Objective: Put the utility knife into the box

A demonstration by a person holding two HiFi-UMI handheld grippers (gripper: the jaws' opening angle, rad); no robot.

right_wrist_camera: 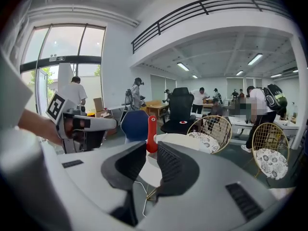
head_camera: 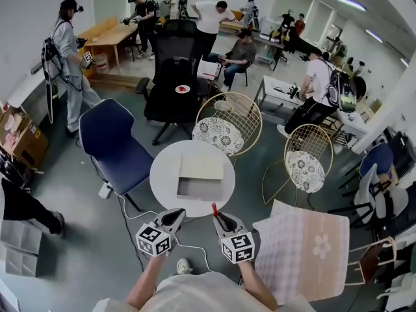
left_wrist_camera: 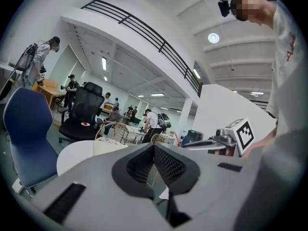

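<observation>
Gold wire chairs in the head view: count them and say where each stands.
2. One gold wire chair stands just behind the round white table; the other stands to that table's right. More may be hidden behind people or furniture.

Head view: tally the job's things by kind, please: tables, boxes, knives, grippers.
table: 1
box: 1
knife: 1
grippers: 2 (left gripper shut and empty; right gripper shut on the knife)
Total: 5
</observation>
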